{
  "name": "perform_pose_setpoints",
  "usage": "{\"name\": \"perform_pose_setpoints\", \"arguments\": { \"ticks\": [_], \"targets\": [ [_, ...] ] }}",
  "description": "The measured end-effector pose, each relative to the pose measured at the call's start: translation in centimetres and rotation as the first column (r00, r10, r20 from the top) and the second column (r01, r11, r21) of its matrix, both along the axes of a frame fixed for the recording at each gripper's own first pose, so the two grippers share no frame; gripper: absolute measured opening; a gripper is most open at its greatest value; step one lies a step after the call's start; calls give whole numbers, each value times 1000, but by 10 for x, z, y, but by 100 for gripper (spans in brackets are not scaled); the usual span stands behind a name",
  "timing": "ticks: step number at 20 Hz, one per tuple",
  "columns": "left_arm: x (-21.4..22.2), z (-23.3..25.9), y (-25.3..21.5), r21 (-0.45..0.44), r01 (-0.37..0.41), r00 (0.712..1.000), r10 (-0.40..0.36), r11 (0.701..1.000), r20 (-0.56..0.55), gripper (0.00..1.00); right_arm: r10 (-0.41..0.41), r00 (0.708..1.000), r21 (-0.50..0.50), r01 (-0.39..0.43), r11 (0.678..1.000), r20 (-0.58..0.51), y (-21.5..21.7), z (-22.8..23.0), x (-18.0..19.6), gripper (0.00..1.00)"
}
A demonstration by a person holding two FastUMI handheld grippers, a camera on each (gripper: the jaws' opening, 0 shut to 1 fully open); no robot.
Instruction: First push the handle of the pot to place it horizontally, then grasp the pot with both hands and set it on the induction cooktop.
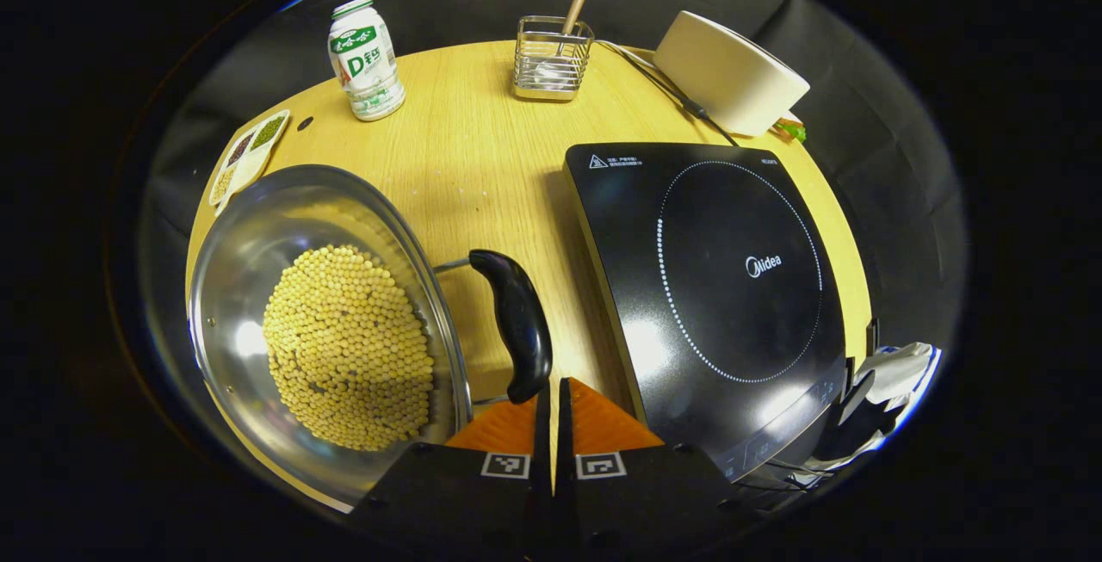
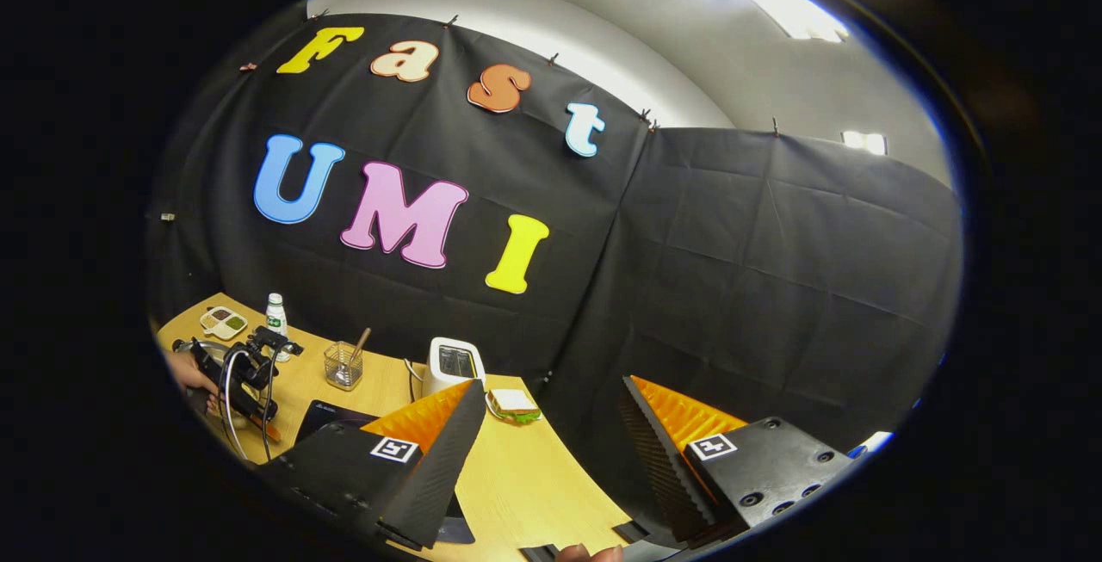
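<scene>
A steel pot (image 1: 258, 226) half full of yellow soybeans (image 1: 349, 347) sits at the table's left in the left gripper view. Its black handle (image 1: 516, 321) sticks out on the pot's right side, running toward me. My left gripper (image 1: 553, 385) is shut with nothing between its fingers, and its tips rest right by the handle's near end. The black induction cooktop (image 1: 723, 287) lies to the right of the handle. In the right gripper view my right gripper (image 2: 551, 411) stands open, raised over the table's right end and facing the wall, far from the left gripper (image 2: 241, 373).
At the table's back stand a drink bottle (image 1: 366, 58), a wire basket (image 1: 551, 58) with a wooden stick, and a white toaster (image 1: 732, 71) with a cable. A divided dish of beans (image 1: 245, 153) lies at the far left. A sandwich (image 2: 514, 403) sits beside the toaster.
</scene>
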State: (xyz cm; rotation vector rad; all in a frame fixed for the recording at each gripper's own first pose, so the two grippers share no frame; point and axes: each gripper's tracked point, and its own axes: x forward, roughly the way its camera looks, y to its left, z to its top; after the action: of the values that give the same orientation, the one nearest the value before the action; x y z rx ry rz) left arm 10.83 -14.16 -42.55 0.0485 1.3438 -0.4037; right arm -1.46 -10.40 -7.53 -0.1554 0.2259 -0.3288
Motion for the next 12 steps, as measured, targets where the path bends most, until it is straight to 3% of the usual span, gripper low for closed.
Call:
{"name": "perform_pose_setpoints", "arguments": {
  "ticks": [4,7,9,10,11,12],
  "targets": [
    [-14,19,-8,-95,5,1000,-2,995,31,5,37,999,8,-37,999,-8,16,-3,5,98],
    [-18,42,2,-132,27,993,-11,991,119,6,86,996,40,-85,996,-1,40,-3,12,97],
    [-22,60,14,-146,63,982,-36,987,186,12,128,992,57,-128,990,4,61,-4,19,97],
    [-23,69,23,-150,77,973,-41,986,228,19,154,988,63,-154,986,6,73,-5,23,97],
    [-22,80,31,-158,79,963,-34,984,267,39,182,983,67,-182,981,7,85,-6,27,98],
    [-23,91,39,-174,73,954,-18,982,300,53,210,978,74,-210,975,10,98,-7,32,98]
  ]
}}
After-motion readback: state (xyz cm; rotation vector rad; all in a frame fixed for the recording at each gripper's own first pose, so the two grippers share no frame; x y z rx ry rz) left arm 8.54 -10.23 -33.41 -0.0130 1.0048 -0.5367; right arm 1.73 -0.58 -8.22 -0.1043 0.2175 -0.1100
